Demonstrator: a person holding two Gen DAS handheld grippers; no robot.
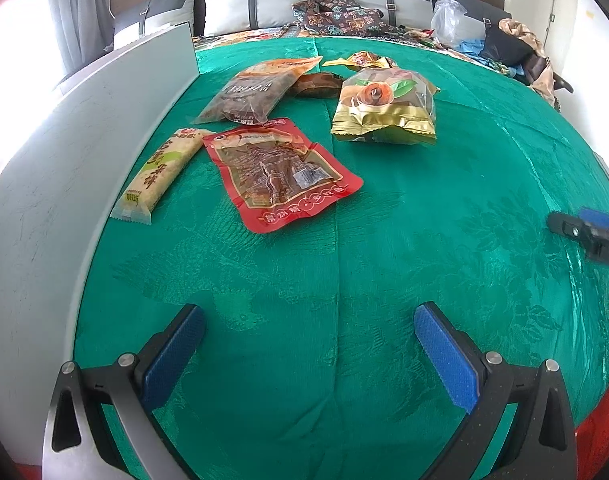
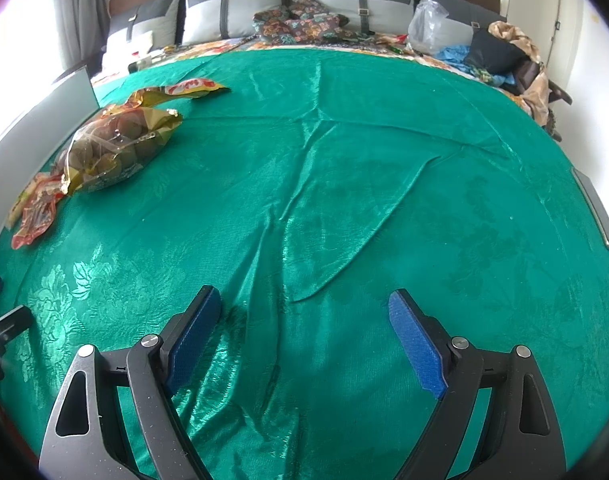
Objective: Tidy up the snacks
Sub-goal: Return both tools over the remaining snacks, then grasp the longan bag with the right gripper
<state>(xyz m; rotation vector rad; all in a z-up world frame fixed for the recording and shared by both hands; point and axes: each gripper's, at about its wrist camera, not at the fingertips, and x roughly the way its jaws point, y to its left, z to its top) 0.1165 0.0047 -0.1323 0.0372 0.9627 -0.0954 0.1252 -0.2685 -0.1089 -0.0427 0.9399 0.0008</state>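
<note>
Left gripper and right gripper: fingers spread wide, holding nothing, above the green bedspread. Snack packets cluster toward the bedspread's left edge beside a white panel: red fish packet, rice-cracker bar, gold-trimmed bag.

Green bedspread, grey headboard cushions, bright curtained window

Right gripper body: white letters "DA" legible (rest cut off). Snack packets carry Chinese print, too blurred to read.
</note>
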